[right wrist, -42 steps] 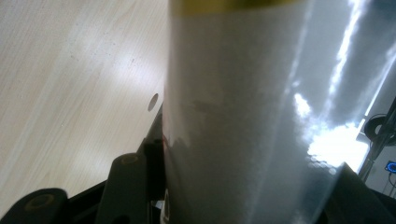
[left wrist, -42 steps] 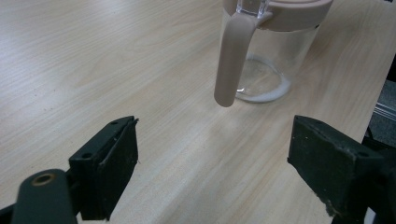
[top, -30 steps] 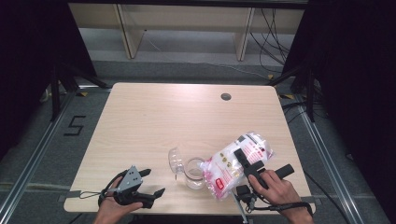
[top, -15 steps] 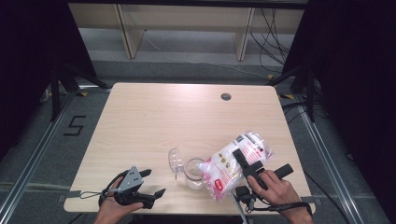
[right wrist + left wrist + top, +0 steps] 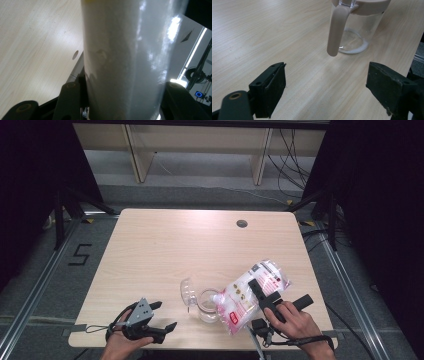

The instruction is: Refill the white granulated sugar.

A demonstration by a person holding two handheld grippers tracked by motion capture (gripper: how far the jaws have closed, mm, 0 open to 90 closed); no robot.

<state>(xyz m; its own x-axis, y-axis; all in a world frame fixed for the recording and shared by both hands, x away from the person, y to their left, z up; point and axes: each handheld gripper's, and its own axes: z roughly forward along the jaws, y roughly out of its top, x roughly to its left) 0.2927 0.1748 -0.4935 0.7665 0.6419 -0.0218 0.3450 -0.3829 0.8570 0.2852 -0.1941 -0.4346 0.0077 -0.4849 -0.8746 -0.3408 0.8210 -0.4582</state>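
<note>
- The right hand comes in at the lower right of the high view, wrist low, with the right gripper pointing up and left across the table.
- Its jaws stand about half open and clamp the bag of white powder between them; in the right gripper view the bag rises between the two black jaws.
- The bag is tilted, its lower corner over the mouth of the glass jar at the lower middle of the high view.
- The jar's clear lid hangs open just left of it.
- The left hand rests at the lower left table edge, the left gripper lying level and aimed right, toward the jar.
- Its jaws are wide open with nothing between them; in the left gripper view the jar stands ahead in the upper right, apart from them.
- That view cuts off the jar's top, and a thin white layer lies at its bottom.
- Whether powder is falling cannot be made out; the bag's print is too small to read.
</note>
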